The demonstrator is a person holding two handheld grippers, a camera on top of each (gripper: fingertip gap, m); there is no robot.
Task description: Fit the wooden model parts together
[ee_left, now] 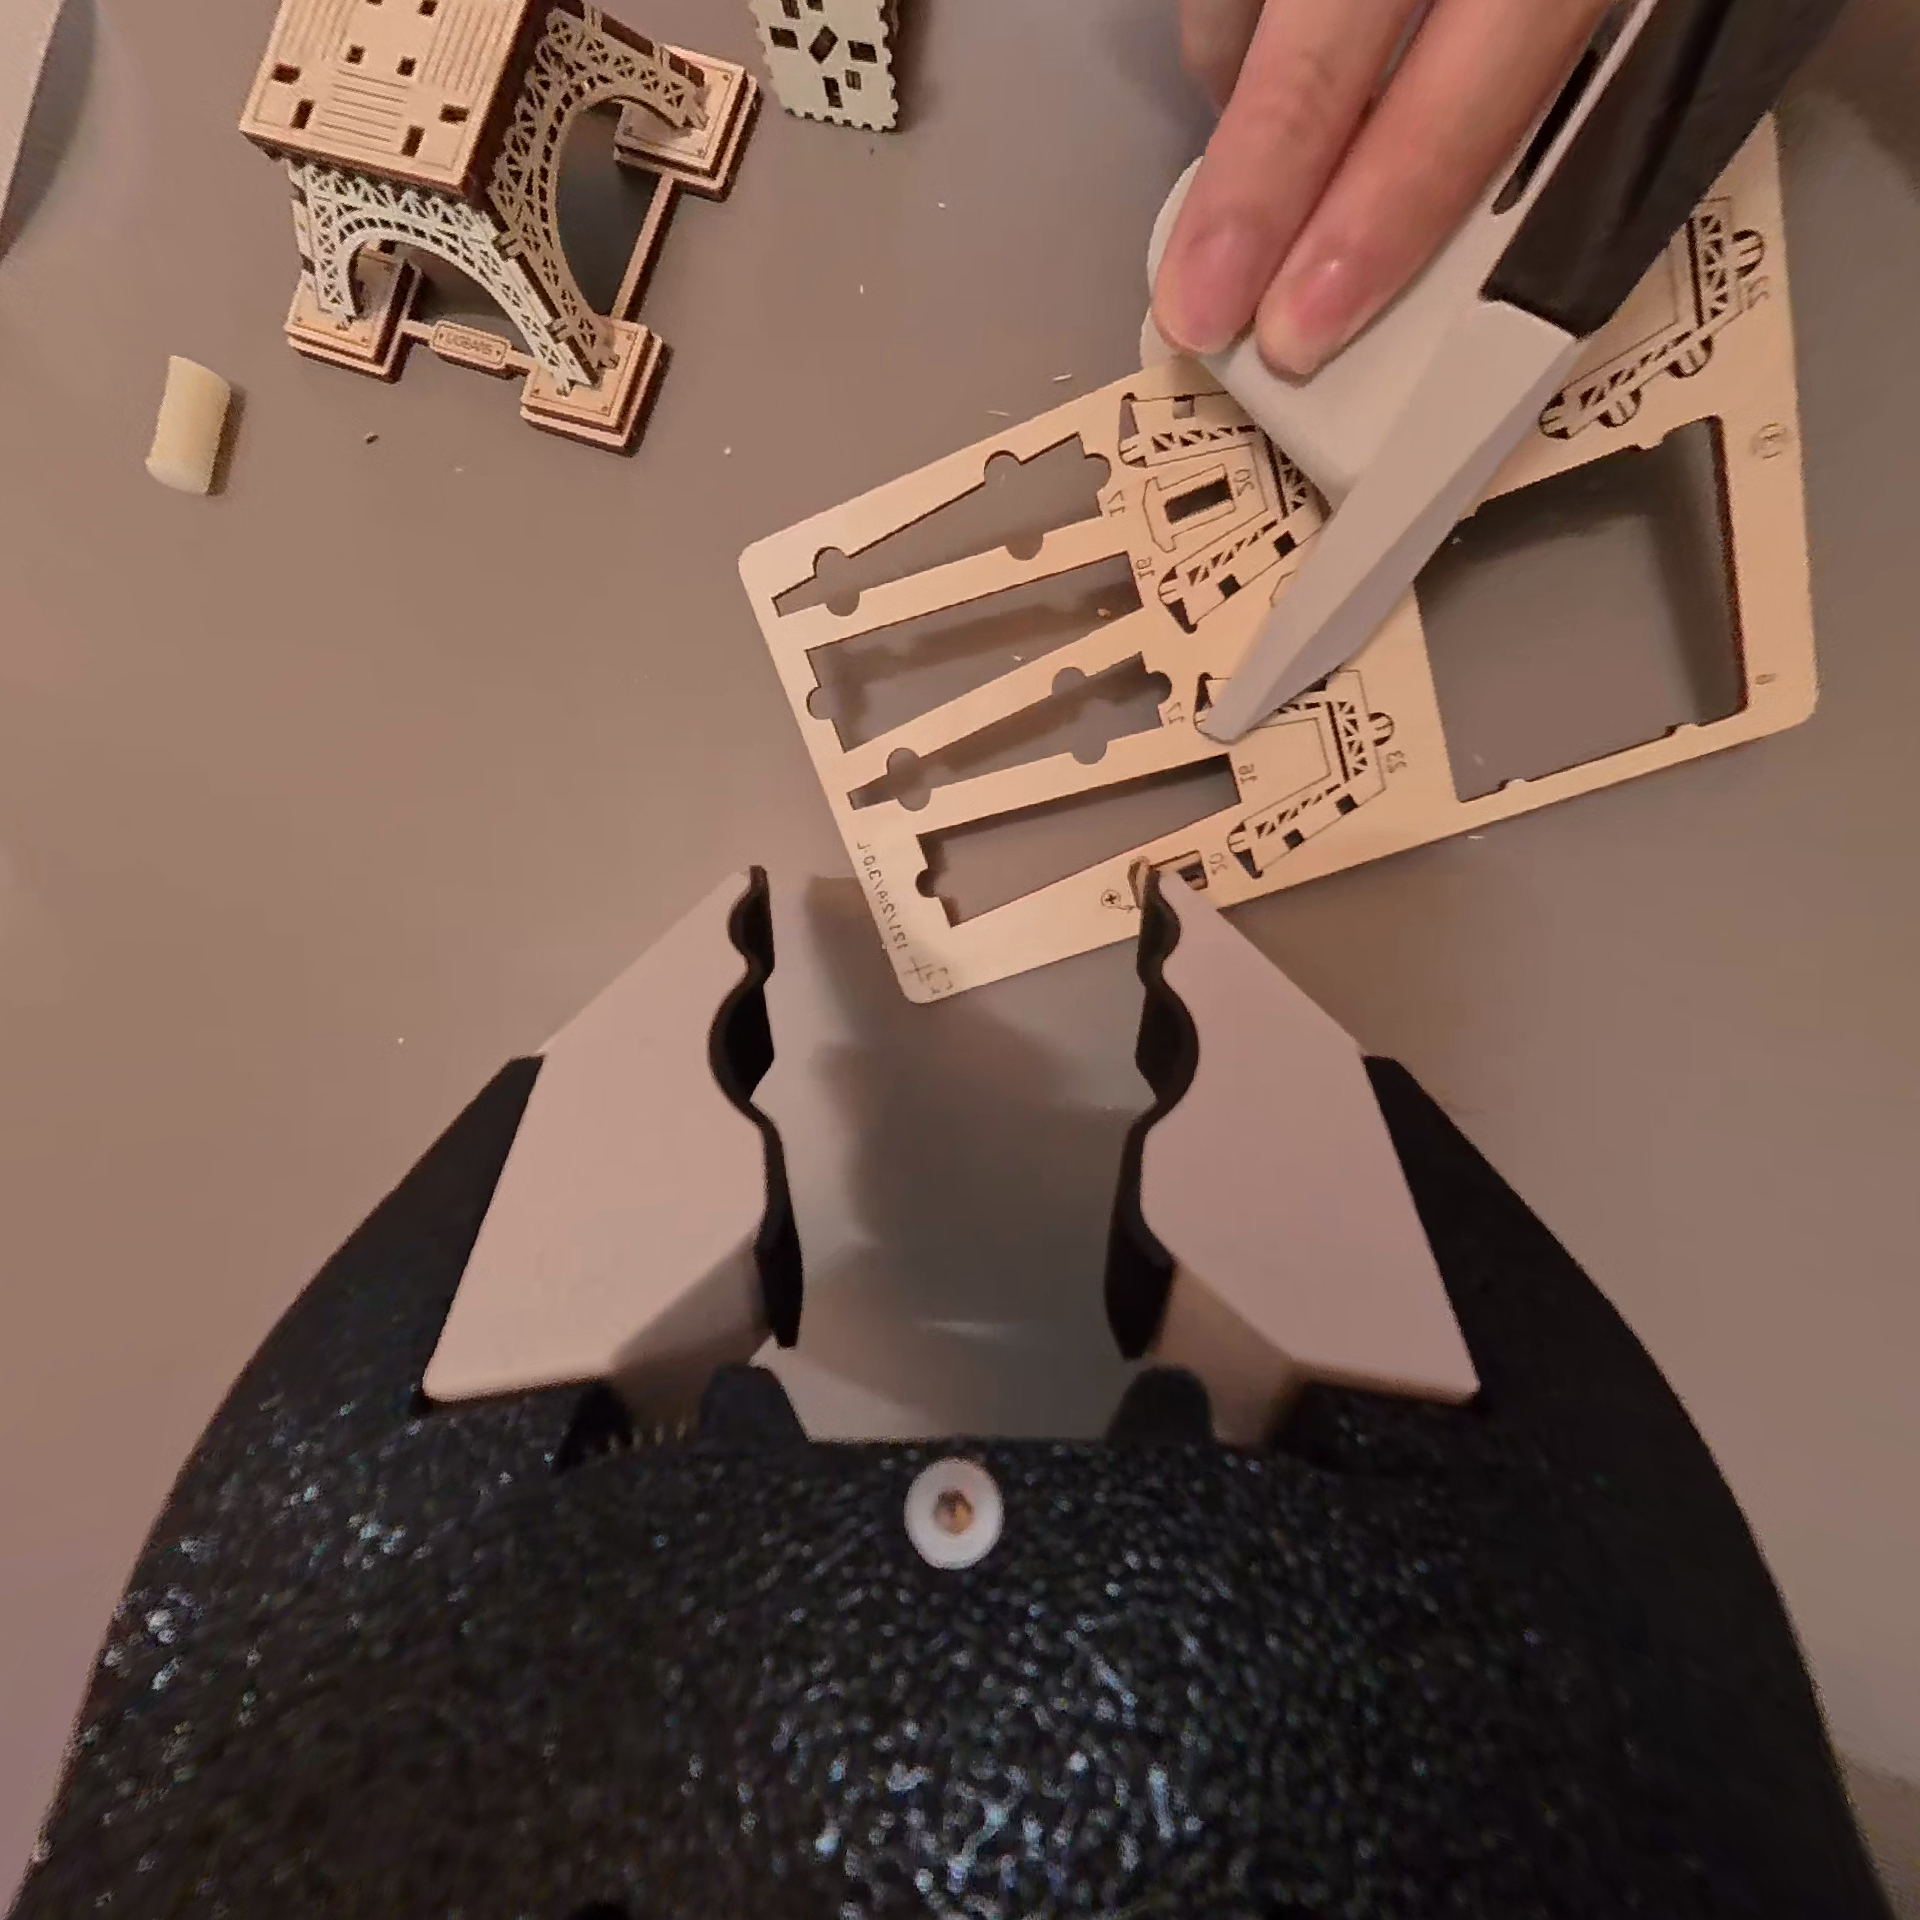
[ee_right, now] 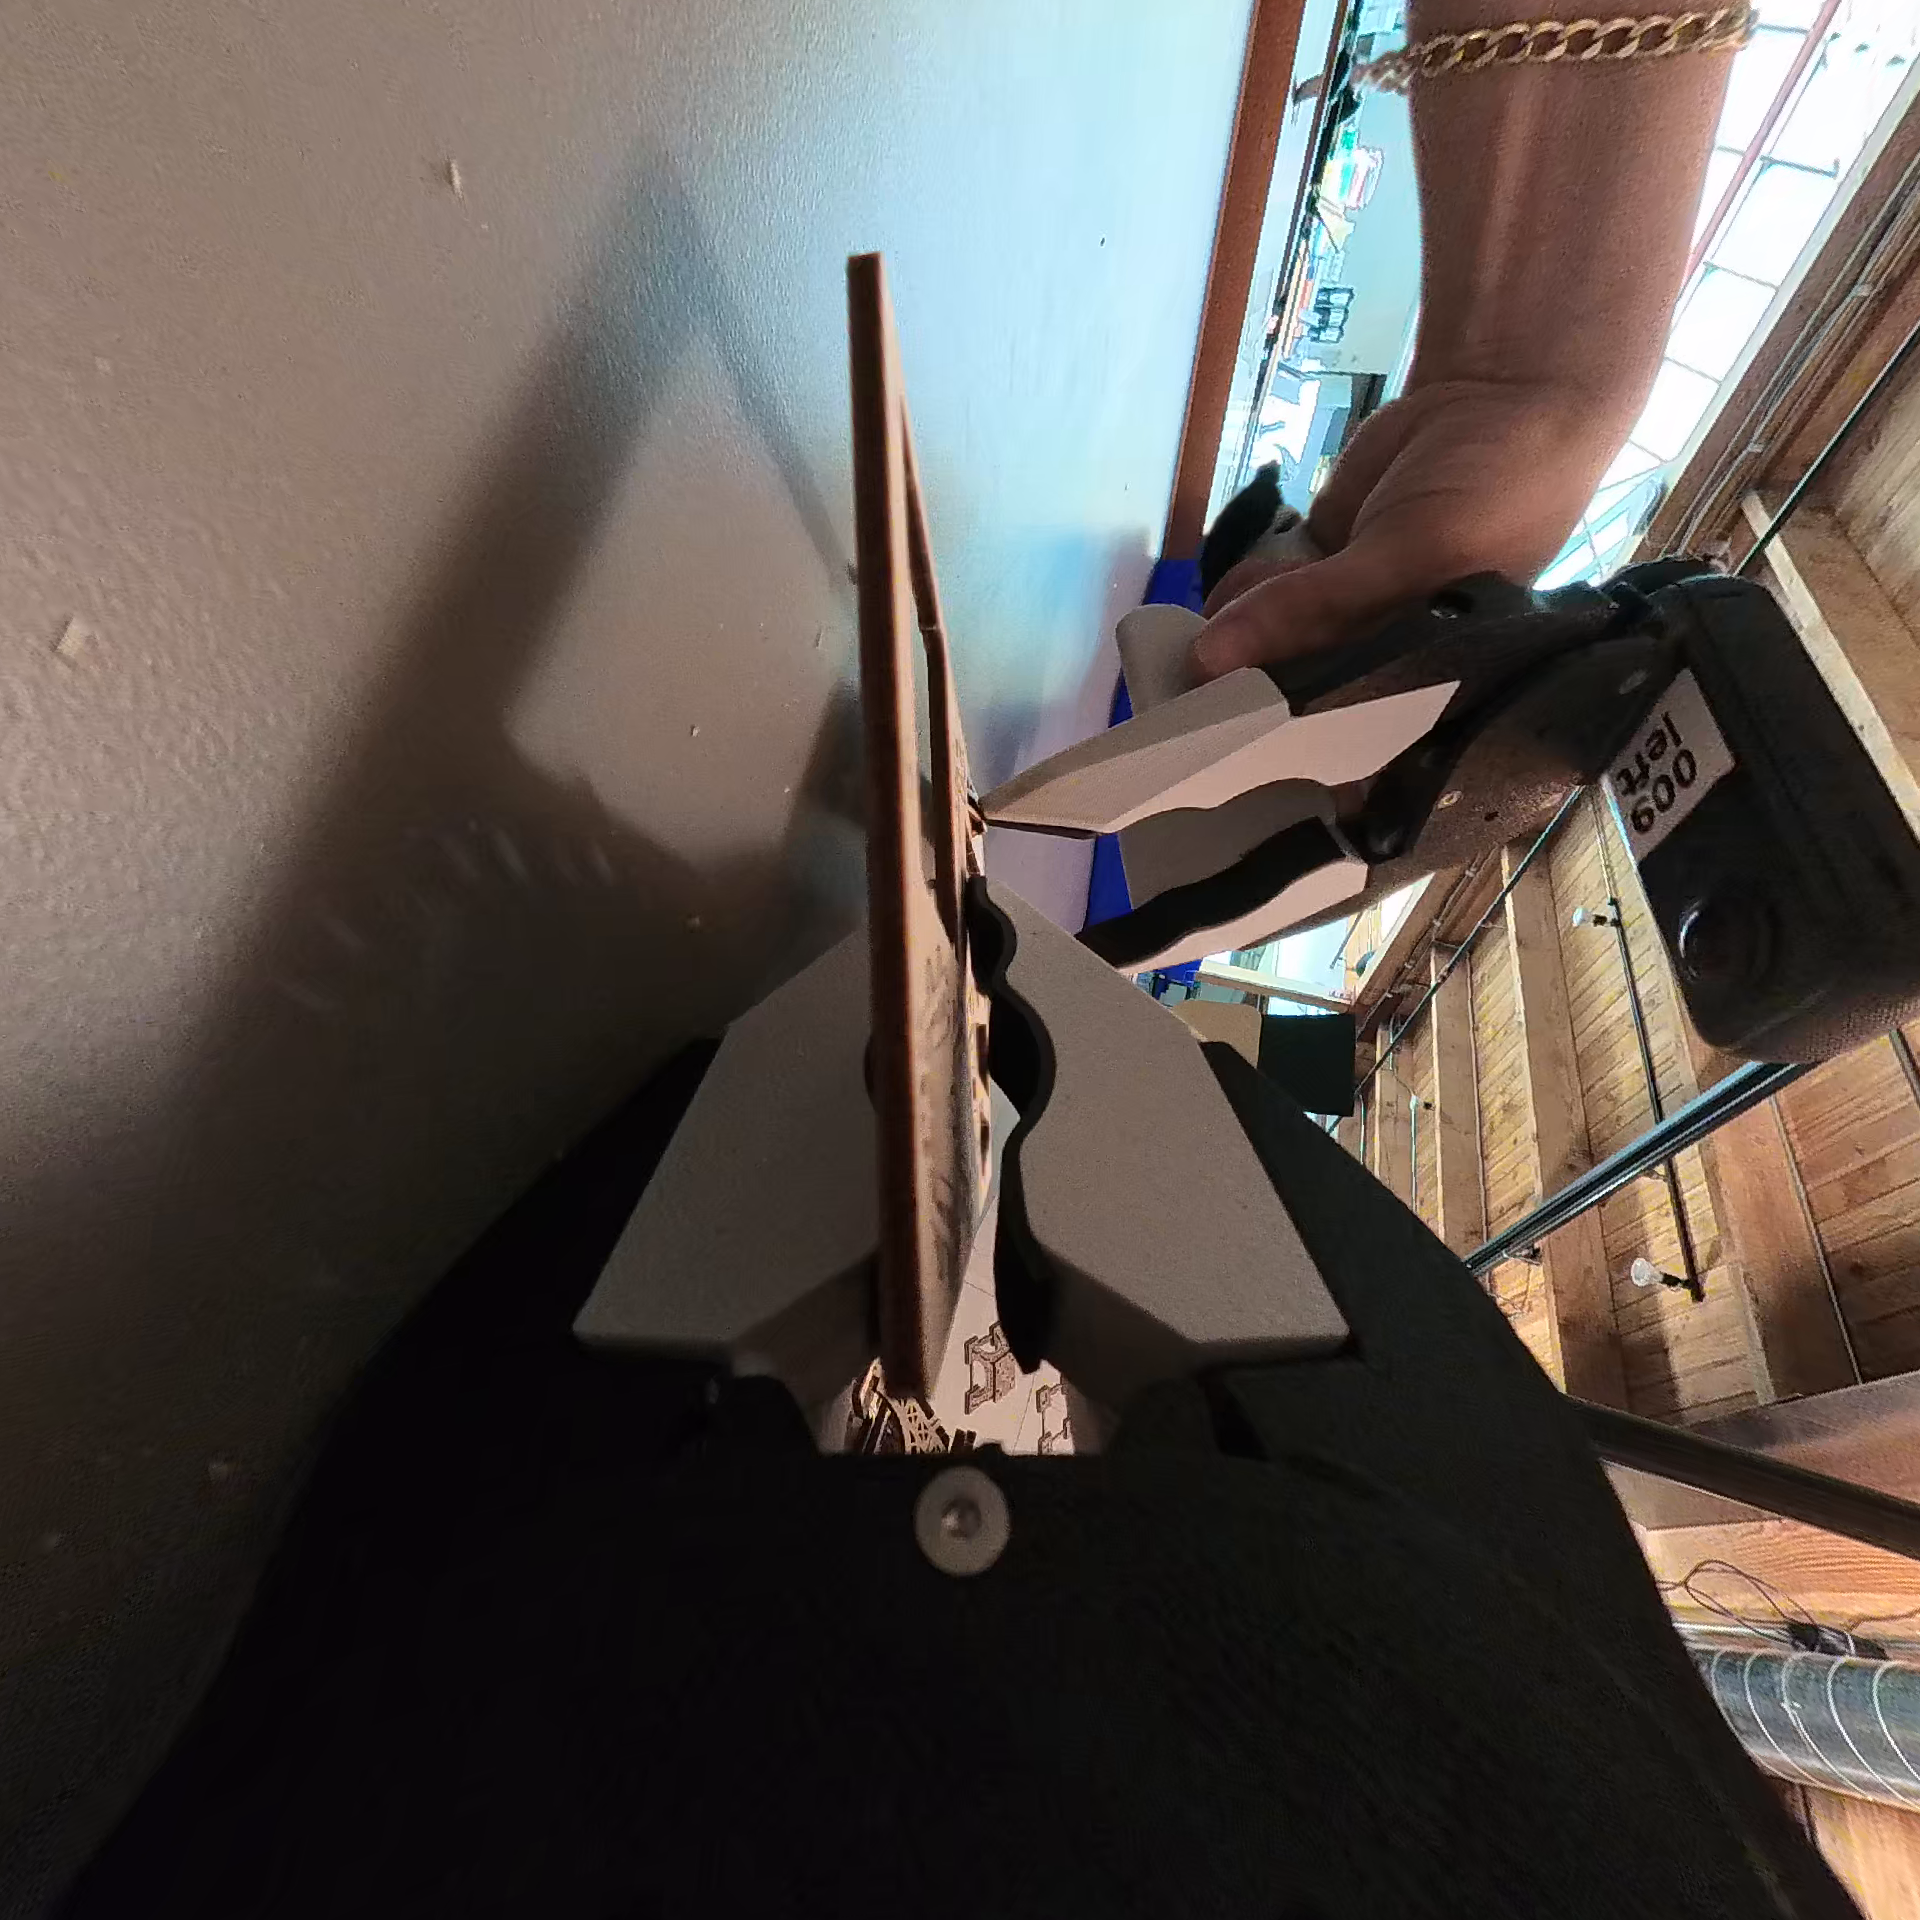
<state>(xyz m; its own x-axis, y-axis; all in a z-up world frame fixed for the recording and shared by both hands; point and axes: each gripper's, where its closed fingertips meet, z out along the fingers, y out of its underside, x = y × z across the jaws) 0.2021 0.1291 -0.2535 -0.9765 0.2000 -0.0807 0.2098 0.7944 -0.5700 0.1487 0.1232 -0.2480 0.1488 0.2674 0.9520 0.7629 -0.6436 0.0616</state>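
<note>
A laser-cut wooden parts sheet (ee_left: 1039,665) with several empty cut-outs and some lattice parts (ee_left: 1309,790) still in it is held off the grey table (ee_left: 468,675). My right gripper (ee_right: 925,914) is shut on this sheet (ee_right: 894,727), seen edge-on in the right wrist view; in the left wrist view one finger (ee_left: 1340,582) of it lies across the sheet. My left gripper (ee_left: 956,904) is open and empty. Its right fingertip (ee_left: 1155,904) touches the sheet's near edge. It also shows in the right wrist view (ee_right: 1039,873), jaws apart, upper tip against the sheet.
A part-built wooden tower base (ee_left: 468,208) stands at the far left of the table. A small cream cylinder (ee_left: 187,431) lies left of it. Another wooden piece (ee_left: 831,62) stands at the far edge. A person's hand (ee_left: 1278,208) holds the right gripper. Left tips and right tips are each some 15 cm from the wooden piece (ee_left: 831,62).
</note>
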